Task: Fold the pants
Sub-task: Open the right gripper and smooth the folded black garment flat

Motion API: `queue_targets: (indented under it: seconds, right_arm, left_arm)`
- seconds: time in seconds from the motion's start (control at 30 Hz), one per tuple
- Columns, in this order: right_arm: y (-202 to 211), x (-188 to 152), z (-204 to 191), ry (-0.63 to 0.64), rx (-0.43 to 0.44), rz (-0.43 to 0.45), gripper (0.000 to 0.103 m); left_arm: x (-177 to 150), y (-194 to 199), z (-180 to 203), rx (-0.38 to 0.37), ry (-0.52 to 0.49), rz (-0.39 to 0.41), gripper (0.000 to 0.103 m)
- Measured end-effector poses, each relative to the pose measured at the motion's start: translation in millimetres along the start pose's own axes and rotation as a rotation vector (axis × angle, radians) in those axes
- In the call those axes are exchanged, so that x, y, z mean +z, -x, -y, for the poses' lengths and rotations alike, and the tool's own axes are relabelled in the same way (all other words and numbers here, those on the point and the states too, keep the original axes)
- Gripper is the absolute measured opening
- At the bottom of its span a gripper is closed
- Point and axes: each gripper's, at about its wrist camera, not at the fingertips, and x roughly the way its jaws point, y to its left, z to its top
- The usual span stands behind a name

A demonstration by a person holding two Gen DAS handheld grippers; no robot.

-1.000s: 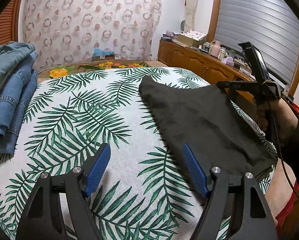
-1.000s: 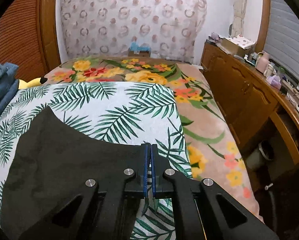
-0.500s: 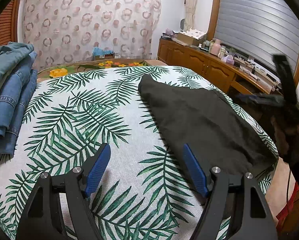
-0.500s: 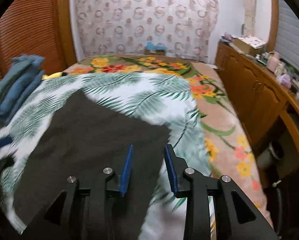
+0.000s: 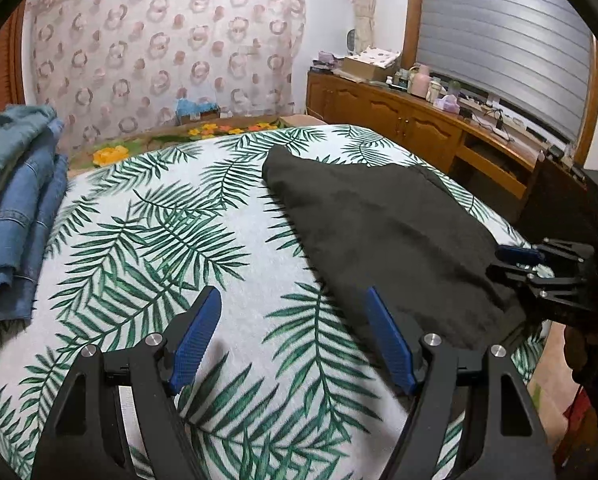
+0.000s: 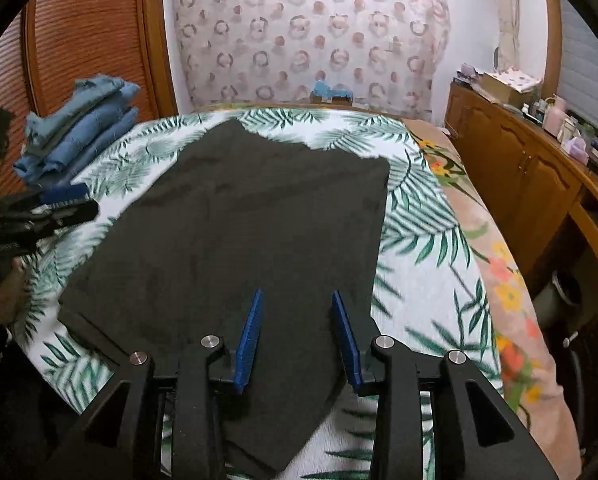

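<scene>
The dark pants [image 6: 251, 240] are lying flat on the leaf-print bed [image 5: 147, 248], directly ahead of and under the right claw [image 6: 297, 332] and off to the right of the left claw [image 5: 295, 336]. Judging by the broad, squarish slab they form, at least one fold is likely done, and a further fold or two, plus setting them aside, is probably remaining. The right claw's jaws are opening, standing narrowly apart over the near edge of the cloth; fabric is showing between the blue pads but they are not pressing on it. The left claw is standing wide and gripping nothing, hovering over bare bedcover just beside the pants' left edge. The right wrist view is showing the whole outline of the pants, including the ragged far edge and the near corner hanging toward the bed's edge, which the left view is cutting off. The left wrist view is showing the right claw from the side at the pants' near right corner, and a stack of folded blue jeans [image 5: 15, 208] far to its left.
</scene>
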Motion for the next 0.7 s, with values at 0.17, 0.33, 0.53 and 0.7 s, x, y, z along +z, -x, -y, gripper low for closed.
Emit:
queue_targets:
  seconds: [0.17,0.33,0.53,0.7]
  right_arm:
    - [3.7,-6.3,-5.0,0.007,-0.017,0.048,0.043]
    - [2.2,-7.8,-5.7,0.004,-0.017,0.041,0.044]
    - [-3.8,-4.2,-6.3,0.006,-0.021,0.03,0.045]
    - [-5.4,-4.7,-5.8,-0.001,-0.023,0.038,0.045]
  left_arm:
    - [-9.8,14.7,12.9,0.008,-0.055,-0.02,0.076]
    - [-14.7,28.4,18.7,-0.03,-0.05,-0.031,0.076]
    - [-21.2,40.7,33.6,-0.079,-0.06,-0.034,0.076]
    - [-24.9,39.7,48.9,-0.123,-0.093,-0.058,0.074]
